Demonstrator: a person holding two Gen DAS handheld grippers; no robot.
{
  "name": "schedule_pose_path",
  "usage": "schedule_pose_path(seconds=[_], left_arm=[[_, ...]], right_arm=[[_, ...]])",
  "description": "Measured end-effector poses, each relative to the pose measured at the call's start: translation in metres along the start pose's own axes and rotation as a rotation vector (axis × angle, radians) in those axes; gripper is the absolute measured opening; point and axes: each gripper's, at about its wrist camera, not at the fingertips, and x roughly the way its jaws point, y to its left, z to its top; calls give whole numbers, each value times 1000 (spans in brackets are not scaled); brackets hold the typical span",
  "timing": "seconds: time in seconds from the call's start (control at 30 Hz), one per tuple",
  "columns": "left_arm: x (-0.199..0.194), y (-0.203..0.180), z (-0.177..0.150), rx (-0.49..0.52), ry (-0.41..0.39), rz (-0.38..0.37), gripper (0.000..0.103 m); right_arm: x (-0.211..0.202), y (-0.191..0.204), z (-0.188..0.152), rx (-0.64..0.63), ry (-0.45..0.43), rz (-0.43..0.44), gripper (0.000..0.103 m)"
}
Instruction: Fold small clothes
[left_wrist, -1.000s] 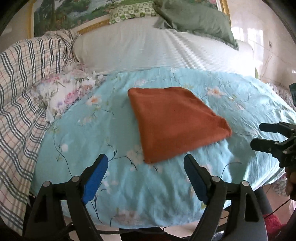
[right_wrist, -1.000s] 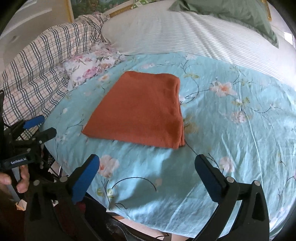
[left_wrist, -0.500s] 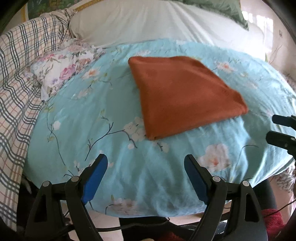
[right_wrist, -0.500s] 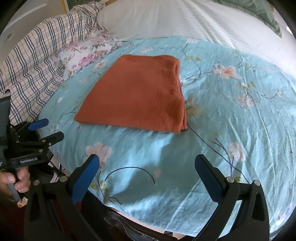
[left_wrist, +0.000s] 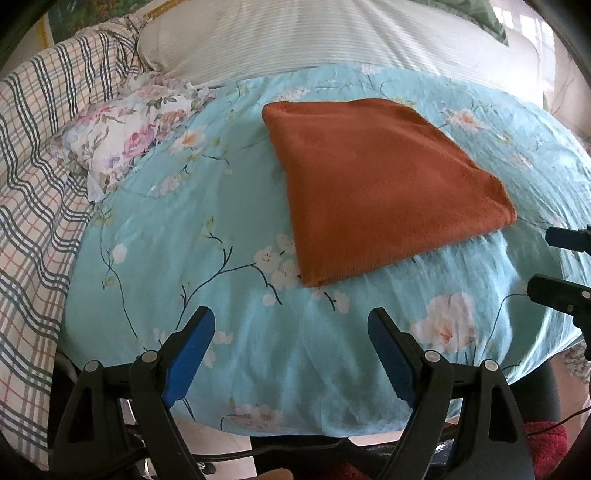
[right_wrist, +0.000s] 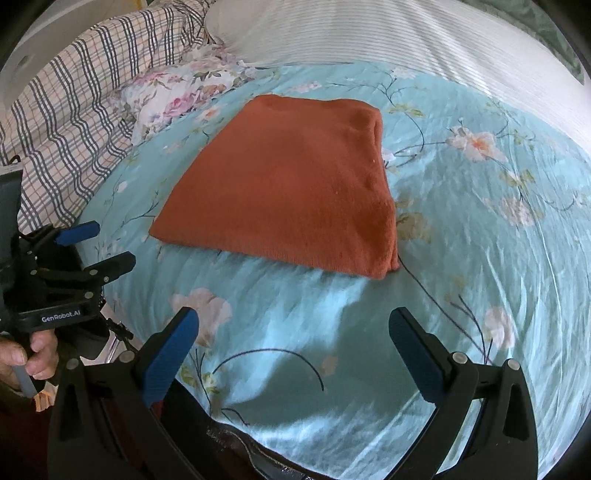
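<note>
Folded rust knit garment (left_wrist: 384, 188), fuzzy rectangle, on smooth floral sheet (left_wrist: 192, 236), both grippers spread

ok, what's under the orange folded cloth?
The orange folded cloth lies flat on the blue floral bedcover, which shows all around it. Whatever sits directly beneath, or between its layers, is covered.

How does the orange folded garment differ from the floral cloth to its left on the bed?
The orange garment is plain, while the floral cloth is white with pink flowers. The orange garment lies flat and neatly folded; the floral cloth is bunched up. Both rest on the blue bedspread, untouched.
</note>
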Motion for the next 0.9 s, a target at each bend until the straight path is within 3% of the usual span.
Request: schedule_pose_path(seconds=[0.4, 0.9], left_arm=[[-2, 4, 18, -16, -28, -3, 85], [9, 3, 25, -25, -7, -6, 85]], right_arm=[[7, 1, 26, -33, 0, 7, 103], [16, -1, 33, -9, 14, 9, 103]])
